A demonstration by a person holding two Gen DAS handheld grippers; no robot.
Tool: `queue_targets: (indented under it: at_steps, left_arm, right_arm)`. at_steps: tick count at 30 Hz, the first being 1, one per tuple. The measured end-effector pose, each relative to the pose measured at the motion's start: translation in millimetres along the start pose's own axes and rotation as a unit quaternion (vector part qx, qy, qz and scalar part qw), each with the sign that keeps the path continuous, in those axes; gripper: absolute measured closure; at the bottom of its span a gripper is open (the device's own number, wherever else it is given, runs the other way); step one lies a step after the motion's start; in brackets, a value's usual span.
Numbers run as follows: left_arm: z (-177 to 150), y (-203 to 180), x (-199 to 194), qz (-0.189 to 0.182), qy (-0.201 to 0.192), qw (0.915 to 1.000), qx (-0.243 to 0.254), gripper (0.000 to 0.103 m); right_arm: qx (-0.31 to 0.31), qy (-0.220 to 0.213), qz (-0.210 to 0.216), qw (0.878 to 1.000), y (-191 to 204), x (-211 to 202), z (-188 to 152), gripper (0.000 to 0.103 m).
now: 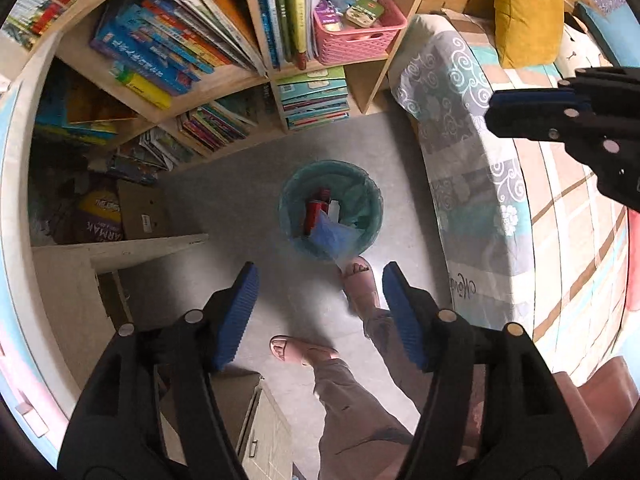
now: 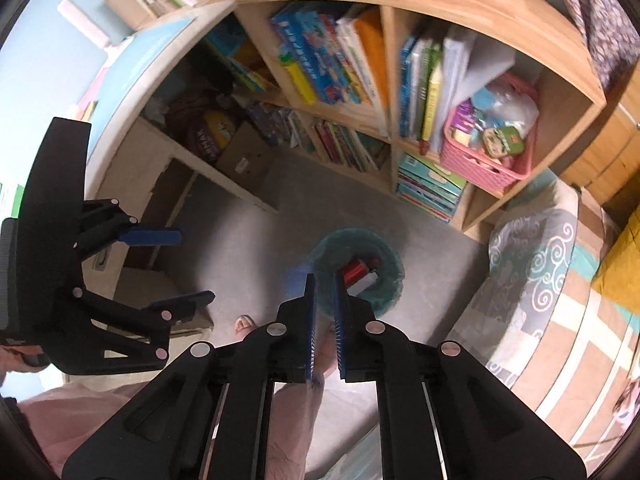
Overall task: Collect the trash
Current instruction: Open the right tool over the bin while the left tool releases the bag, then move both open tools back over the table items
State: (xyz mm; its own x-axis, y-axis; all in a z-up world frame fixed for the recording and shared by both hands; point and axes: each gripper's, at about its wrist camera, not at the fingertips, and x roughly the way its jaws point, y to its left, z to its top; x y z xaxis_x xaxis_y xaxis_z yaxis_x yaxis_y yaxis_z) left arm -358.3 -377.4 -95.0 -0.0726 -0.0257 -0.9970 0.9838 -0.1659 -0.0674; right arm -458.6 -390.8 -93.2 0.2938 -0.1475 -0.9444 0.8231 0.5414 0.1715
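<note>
A round trash bin (image 1: pixel 374 204) with a teal liner stands on the grey floor, holding a red can (image 1: pixel 316 210), a white scrap and a blue plastic bag (image 1: pixel 334 236). My left gripper (image 1: pixel 320 276) is open and empty, high above the floor just short of the bin. The bin also shows in the right wrist view (image 2: pixel 390 264), with the red can (image 2: pixel 356 270) inside. My right gripper (image 2: pixel 324 284) hovers above the bin with its pads close together and a narrow gap; nothing is clearly between them. A faint blue blur shows left of its tips.
A wooden bookshelf (image 1: pixel 236 76) full of books and a pink basket (image 1: pixel 356 36) stands behind the bin. A bed (image 1: pixel 480 160) with a patterned cover lies to the right. A cardboard box (image 1: pixel 142 210) and a cabinet are at left. The person's sandalled feet (image 1: pixel 360 284) stand near the bin.
</note>
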Motion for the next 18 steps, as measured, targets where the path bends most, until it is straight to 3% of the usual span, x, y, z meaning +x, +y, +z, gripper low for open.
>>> queue_targets:
  at_steps: [2,11,18]
  left_arm:
    - [4.1,-3.0,1.0,0.001,0.002,1.0,0.001,0.034]
    - [7.0,-2.8,-7.5,0.016,-0.001,0.9999,-0.002,0.034]
    - [-15.4,33.2,-33.5,0.038,-0.019,0.9975,-0.056,0.034]
  right_arm:
    - [0.006,0.002,0.001,1.0,-8.2,0.4,-1.8,0.092]
    - [0.012,0.006,0.008,1.0,-20.0,0.5,-6.8,0.092]
    - [-0.031,0.003,0.022,0.999,8.8,0.9,11.2,0.092]
